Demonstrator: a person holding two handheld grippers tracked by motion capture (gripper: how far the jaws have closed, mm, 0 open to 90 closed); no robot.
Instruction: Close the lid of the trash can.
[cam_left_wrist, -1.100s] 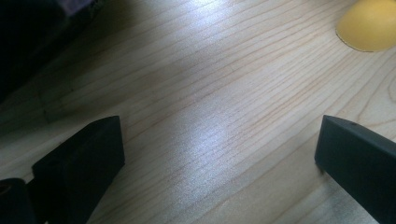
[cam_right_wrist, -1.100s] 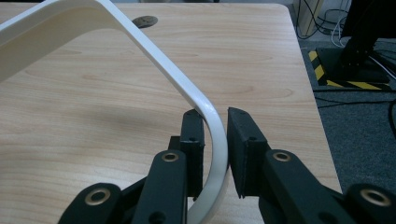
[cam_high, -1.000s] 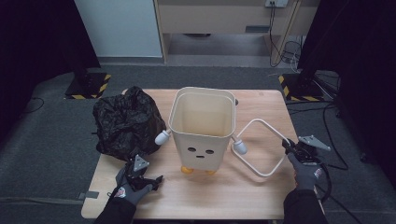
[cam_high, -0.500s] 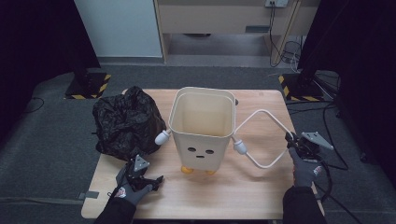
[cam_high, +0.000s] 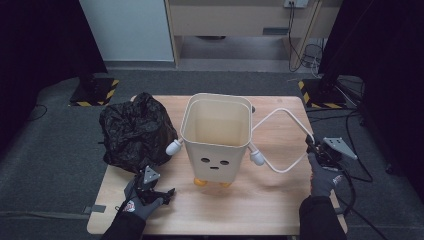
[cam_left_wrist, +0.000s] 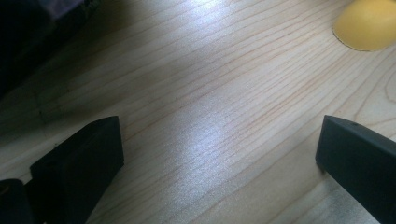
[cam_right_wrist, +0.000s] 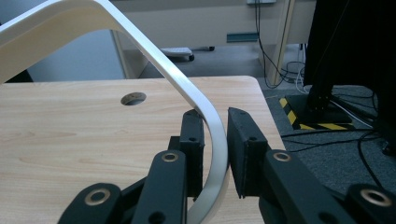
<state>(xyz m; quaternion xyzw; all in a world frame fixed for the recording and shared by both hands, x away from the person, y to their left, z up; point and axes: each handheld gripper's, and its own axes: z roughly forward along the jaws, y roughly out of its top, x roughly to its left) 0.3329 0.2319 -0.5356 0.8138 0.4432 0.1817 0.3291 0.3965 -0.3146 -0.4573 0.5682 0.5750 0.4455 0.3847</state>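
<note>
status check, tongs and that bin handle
Right tongs shut on white handle, lifted off table. Left tongs open, empty. Black bag beside bin, not blocking.

High view is set above the near side, faced fwd and down, whole table (cam_high: 270, 210) taken in from afar. Left gripper view is held v. close over the wood, a yellow foot (cam_left_wrist: 369, 23) caught at top right. Right gripper view is aimed level across the tabletop (cam_right_wrist: 93, 126) twd the far floor. Tabletop is shared by all three.
</note>
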